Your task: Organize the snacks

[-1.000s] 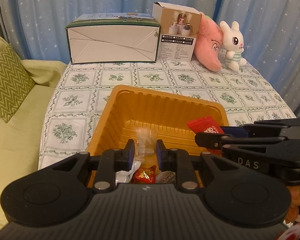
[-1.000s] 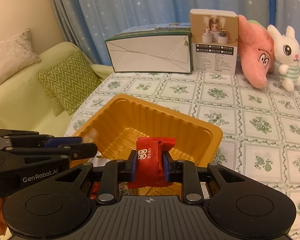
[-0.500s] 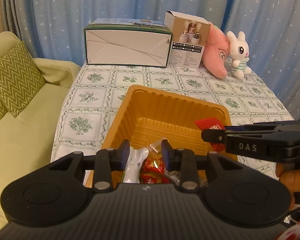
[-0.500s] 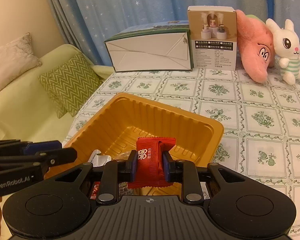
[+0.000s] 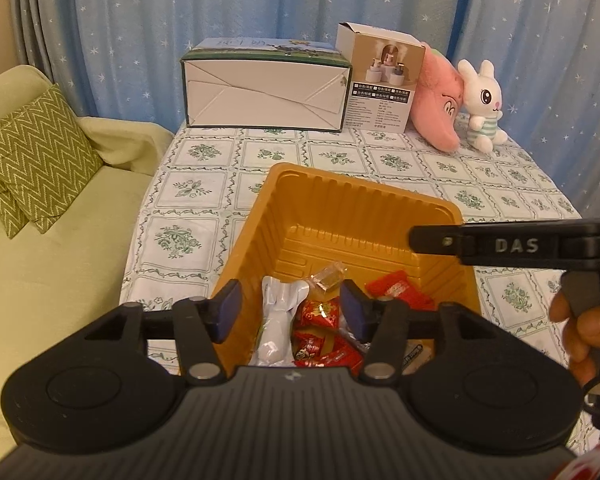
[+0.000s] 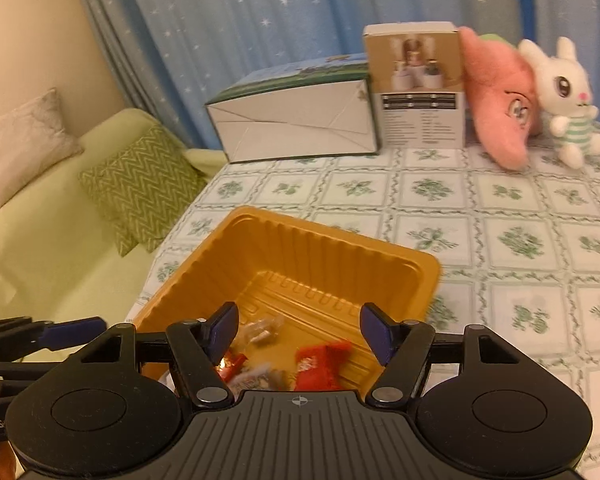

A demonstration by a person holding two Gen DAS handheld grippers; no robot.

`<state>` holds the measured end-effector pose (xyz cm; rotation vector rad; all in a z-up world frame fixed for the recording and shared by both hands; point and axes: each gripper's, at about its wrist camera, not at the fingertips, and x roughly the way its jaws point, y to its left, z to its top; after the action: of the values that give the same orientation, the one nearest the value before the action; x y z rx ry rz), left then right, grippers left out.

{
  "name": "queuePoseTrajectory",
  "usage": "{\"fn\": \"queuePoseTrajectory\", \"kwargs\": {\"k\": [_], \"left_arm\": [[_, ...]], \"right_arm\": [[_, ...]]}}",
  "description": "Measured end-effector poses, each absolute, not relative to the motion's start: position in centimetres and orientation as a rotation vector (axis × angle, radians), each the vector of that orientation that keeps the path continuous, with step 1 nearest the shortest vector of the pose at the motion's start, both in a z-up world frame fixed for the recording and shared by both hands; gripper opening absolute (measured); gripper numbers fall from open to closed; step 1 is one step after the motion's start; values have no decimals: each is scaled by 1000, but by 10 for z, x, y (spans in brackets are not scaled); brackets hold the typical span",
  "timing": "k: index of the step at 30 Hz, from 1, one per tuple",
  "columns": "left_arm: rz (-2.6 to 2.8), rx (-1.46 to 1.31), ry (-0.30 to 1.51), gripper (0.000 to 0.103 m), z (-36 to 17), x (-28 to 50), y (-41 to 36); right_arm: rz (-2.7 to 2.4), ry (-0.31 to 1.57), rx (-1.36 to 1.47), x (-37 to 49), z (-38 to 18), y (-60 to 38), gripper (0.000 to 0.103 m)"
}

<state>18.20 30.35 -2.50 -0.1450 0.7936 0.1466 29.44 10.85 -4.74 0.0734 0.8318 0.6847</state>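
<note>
- Hovering over the near end of the orange tray, the left gripper is seen with jaws that have just been opening; nothing is clamped between them.
- The right gripper has likewise just been opening, and the red packet is released, lying in the tray below.
- In the tray are gathered a white packet, red candies and a clear-wrapped sweet.
- The tray is set on the patterned tablecloth.
</note>
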Motion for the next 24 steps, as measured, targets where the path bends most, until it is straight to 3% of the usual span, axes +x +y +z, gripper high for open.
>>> {"fn": "queuePoseTrajectory", "kwargs": {"k": [3, 5, 10, 16, 24], "left_arm": [[155, -136, 787, 65, -20, 176, 301], [165, -124, 773, 80, -14, 170, 297], [186, -120, 746, 97, 2, 154, 288], [211, -95, 730, 103, 23, 129, 270], [209, -82, 724, 103, 45, 89, 238]], "right_arm": [[667, 820, 83, 289, -41, 96, 67], [651, 818, 90, 285, -36, 88, 67], [616, 821, 108, 270, -19, 67, 68], [603, 804, 56, 239, 4, 49, 76], [582, 813, 38, 196, 16, 16, 80]]}}
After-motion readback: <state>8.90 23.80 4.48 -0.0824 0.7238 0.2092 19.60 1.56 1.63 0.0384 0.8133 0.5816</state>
